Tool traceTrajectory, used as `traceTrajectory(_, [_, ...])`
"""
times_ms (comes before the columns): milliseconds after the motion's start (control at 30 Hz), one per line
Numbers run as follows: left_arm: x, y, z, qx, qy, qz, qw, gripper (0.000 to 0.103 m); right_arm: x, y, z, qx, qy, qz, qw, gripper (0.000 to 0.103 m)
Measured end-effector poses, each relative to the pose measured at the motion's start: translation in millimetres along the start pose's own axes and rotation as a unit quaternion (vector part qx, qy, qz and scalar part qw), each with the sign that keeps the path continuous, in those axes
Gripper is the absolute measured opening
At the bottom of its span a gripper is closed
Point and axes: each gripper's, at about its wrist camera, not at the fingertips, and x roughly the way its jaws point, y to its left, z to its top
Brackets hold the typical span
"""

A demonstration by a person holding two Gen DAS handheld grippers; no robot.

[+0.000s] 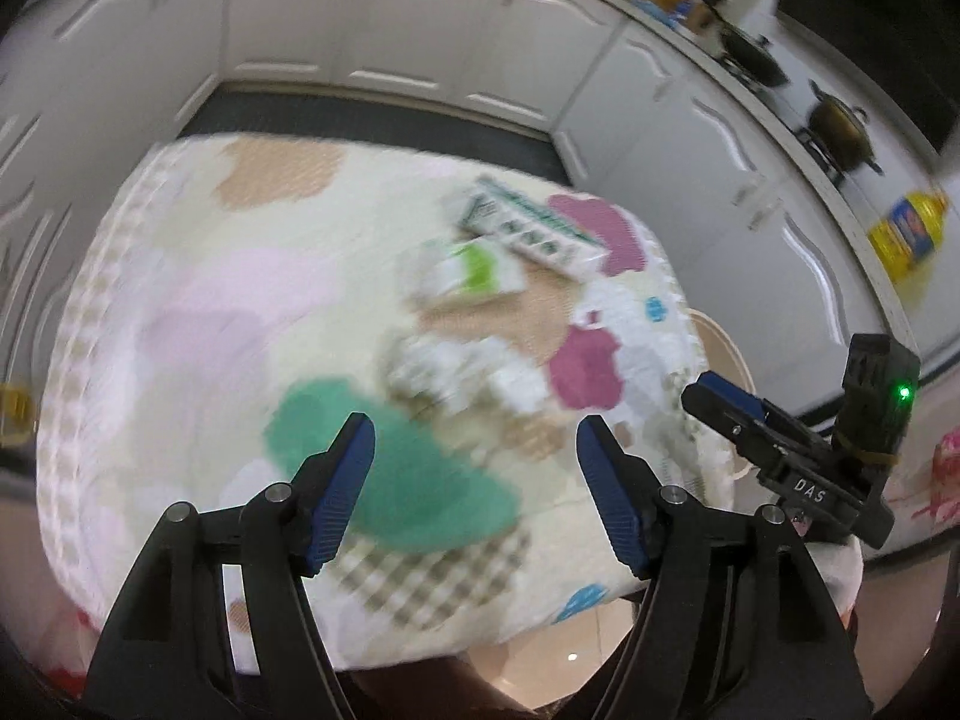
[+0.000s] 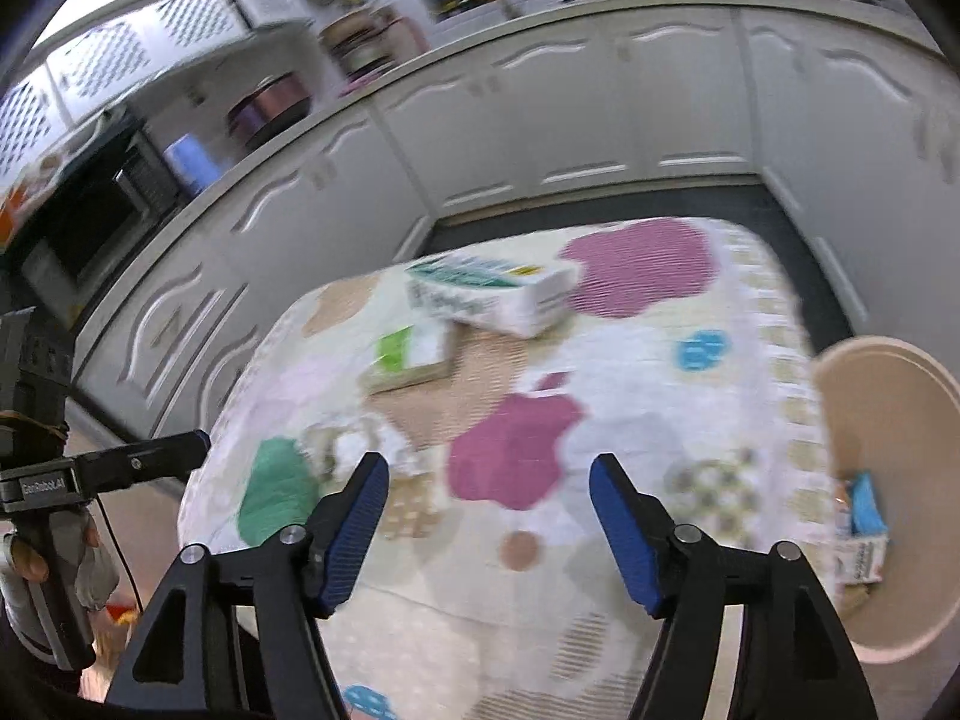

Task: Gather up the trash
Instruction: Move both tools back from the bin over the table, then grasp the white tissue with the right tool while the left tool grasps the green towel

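A patterned cloth covers the table (image 1: pixel 198 312). Toward its far side lies a long white-and-green box (image 1: pixel 528 228) (image 2: pixel 498 291). A small green-and-white packet (image 1: pixel 468 276) (image 2: pixel 414 354) sits just in front of that box. Nearer me is a blurred, crumpled white scrap (image 1: pixel 444 372) (image 2: pixel 360 450). My left gripper (image 1: pixel 475 429) hovers open above the cloth near the scrap, with nothing between its blue pads. My right gripper (image 2: pixel 489 468) is also open and empty over the table's near part. Each gripper shows in the other's view: right (image 1: pixel 711 393), left (image 2: pixel 201 438).
A beige bin (image 2: pixel 840 360) (image 1: pixel 723 348) stands off the table's right edge and holds a blue-and-white packet (image 2: pixel 864 528). White cabinets (image 2: pixel 540 108) ring the table. Pots (image 1: pixel 840 126) and a yellow bottle (image 1: pixel 909 228) sit on the counter. A hand (image 2: pixel 36 564) holds the left gripper.
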Motion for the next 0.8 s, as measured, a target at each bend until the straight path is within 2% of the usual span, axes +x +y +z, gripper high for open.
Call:
traceTrajectory(233, [14,41,-26,-0.062,0.022,0.004,0.9978,0.069,53,38,3,-0.030,0.036,0.042,0.998,0.068])
traceTrajectory(533, [38,54,-30,-0.095,0.027,-0.025,0.9948,0.069,110,65,12,-0.061,0.068,0.059,0.994,0.069])
traceTrajectory(600, [41,56,-28,-0.101,0.025,-0.031,0.9941,0.069,121,71,9,-0.076,0.073,0.061,0.993,0.059])
traceTrajectory(633, [44,57,-27,-0.105,0.025,-0.038,0.9935,0.069,126,72,8,-0.085,0.078,0.057,0.992,0.041])
traceTrajectory(667, [46,57,-25,-0.108,0.025,-0.043,0.9930,0.069,129,72,6,-0.088,0.082,0.054,0.991,0.031])
traceTrajectory(733, [51,55,-24,-0.113,0.025,-0.053,0.9919,0.069,123,66,4,-0.079,0.071,0.063,0.992,0.022])
traceTrajectory(800, [56,51,-23,-0.104,0.029,-0.060,0.9924,0.068,107,57,6,-0.065,0.051,0.062,0.995,0.020])
